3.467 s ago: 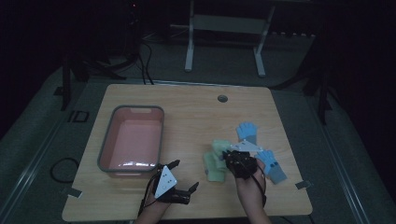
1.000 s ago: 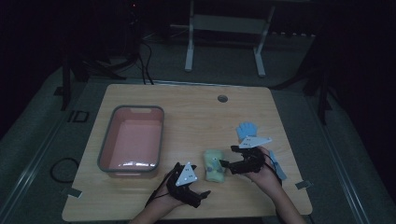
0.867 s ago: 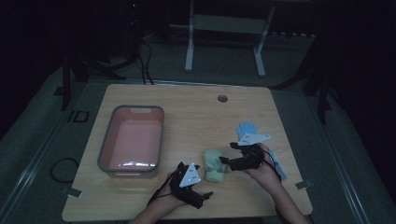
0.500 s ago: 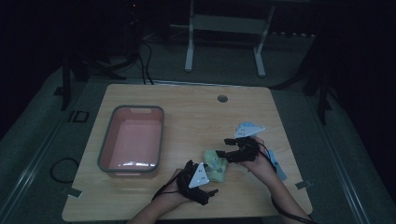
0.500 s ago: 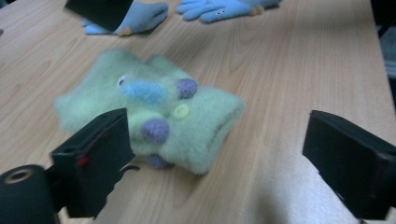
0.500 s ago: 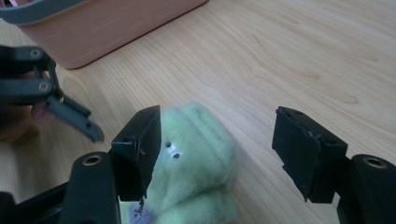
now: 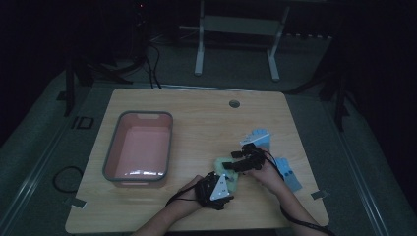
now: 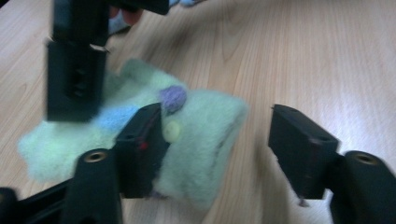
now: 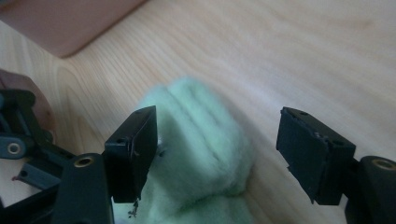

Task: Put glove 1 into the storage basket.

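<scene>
Grippers meeting over a pale green fuzzy sock (image 7: 227, 169) that lies flat on the bench (image 7: 206, 118), right of the pink tub (image 7: 139, 150) and left of the blue socks (image 7: 287, 172). Left gripper (image 8: 217, 154) straddles one end of the sock: its jaws stand partly apart and have just been closing, one pad (image 8: 140, 147) resting on the fabric, the other well clear, so nothing is pinched yet. Right gripper (image 9: 217, 154) stands fairly wide astride the opposite end, jaws having just opened a little, neither pad pressing. Approaching from opposite ends suggests the pair is placed to take both ends at once, probably for folding or lifting the sock toward the tub.
</scene>
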`<state>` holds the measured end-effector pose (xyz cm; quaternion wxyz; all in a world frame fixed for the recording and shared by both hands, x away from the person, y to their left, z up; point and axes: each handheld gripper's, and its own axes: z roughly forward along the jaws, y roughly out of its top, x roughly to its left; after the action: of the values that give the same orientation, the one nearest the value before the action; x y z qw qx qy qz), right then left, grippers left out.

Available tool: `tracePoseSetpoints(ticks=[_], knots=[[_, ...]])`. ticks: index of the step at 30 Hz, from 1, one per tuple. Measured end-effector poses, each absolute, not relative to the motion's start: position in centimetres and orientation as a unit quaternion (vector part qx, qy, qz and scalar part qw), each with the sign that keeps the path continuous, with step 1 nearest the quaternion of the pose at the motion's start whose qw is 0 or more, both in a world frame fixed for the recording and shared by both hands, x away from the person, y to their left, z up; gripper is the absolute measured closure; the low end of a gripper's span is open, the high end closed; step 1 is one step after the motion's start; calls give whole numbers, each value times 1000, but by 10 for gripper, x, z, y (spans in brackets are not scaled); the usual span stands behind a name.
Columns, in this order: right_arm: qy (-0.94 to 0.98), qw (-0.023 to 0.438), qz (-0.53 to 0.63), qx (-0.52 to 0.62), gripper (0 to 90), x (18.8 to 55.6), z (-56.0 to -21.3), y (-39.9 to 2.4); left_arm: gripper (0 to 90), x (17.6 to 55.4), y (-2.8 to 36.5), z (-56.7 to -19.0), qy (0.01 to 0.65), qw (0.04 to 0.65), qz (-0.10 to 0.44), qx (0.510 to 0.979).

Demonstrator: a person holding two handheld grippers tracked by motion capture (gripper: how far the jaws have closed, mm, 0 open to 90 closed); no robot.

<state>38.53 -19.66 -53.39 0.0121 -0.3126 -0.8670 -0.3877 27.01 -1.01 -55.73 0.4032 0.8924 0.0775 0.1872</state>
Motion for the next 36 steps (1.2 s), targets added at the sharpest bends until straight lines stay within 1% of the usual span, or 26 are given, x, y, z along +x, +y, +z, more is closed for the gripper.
tracePoseSetpoints(ticks=[3, 5, 6, 7, 8, 9, 11, 14, 15, 16, 19, 21, 27, 31, 36], knots=[[-873, 29, -374, -311, 306, 387, -543, -195, 423, 273, -9, -560, 70, 394, 190, 896], [-874, 44, -368, -314, 327, 389, -546, -194, 428, 273, -10, -561, 62, 388, 191, 899], [-876, 54, -365, -311, 379, 389, -547, -193, 428, 273, -11, -561, 59, 385, 193, 901], [-876, 64, -366, -308, 403, 390, -548, -193, 427, 272, -11, -562, 53, 380, 198, 902], [-876, 63, -366, -307, 439, 390, -548, -192, 425, 272, -12, -562, 49, 377, 200, 903], [-876, 71, -366, -305, 491, 389, -549, -192, 426, 272, -12, -562, 48, 376, 200, 904], [-874, 81, -367, -308, 535, 390, -550, -192, 431, 272, -12, -562, 48, 376, 202, 903], [-871, 94, -368, -312, 569, 390, -550, -193, 510, 272, -13, -563, 51, 371, 218, 901], [-870, 95, -368, -313, 581, 390, -550, -193, 565, 273, -13, -563, 52, 364, 228, 902], [-869, 97, -368, -316, 593, 390, -550, -193, 606, 274, -13, -563, 53, 364, 226, 902], [-868, 93, -372, -317, 630, 389, -549, -192, 679, 280, -12, -558, 80, 372, 194, 904], [-864, 92, -377, -320, 658, 388, -548, -193, 714, 284, -11, -554, 86, 371, 181, 907], [-861, 89, -383, -323, 692, 387, -538, -193, 745, 287, -7, -540, 88, 366, 172, 910], [-855, 92, -397, -320, 697, 388, -524, -191, 746, 286, -3, -527, 84, 362, 187, 909], [-857, 74, -404, -312, 697, 390, -505, -182, 746, 287, 4, -508, 83, 357, 202, 908]])
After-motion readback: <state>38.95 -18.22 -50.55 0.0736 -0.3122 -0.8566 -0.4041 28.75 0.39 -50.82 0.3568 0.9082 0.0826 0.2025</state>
